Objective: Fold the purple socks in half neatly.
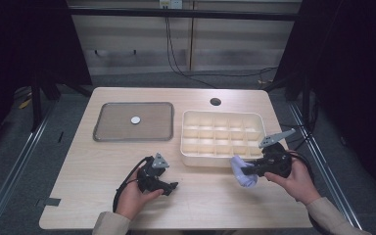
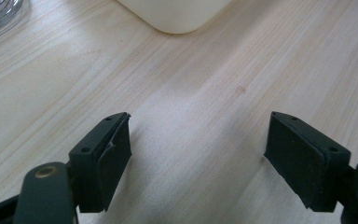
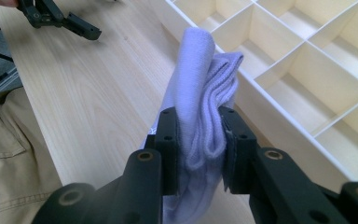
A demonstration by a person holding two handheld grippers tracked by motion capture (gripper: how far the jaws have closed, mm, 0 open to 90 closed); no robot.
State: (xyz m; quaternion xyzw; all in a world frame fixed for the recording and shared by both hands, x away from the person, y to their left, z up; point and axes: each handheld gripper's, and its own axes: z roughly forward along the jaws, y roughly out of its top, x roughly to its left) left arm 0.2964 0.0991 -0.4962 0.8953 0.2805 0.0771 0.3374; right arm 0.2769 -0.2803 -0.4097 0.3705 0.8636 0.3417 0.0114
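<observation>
Pinching a folded lilac cloth [image 3: 205, 107] beside the divided tray [image 3: 307, 70].
Right gripper [image 3: 199, 135] clamps the cloth, lifted off the table [image 1: 200, 196], probably bound for a compartment; left gripper [image 2: 198, 154] rests nearby, jaws apart, empty.

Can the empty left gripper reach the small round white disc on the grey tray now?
Probably yes: the left gripper is open, and bare wooden table lies between it and the small round white disc.

text: none readable | labels: none | brands: none | numbers: none | signs: none
</observation>
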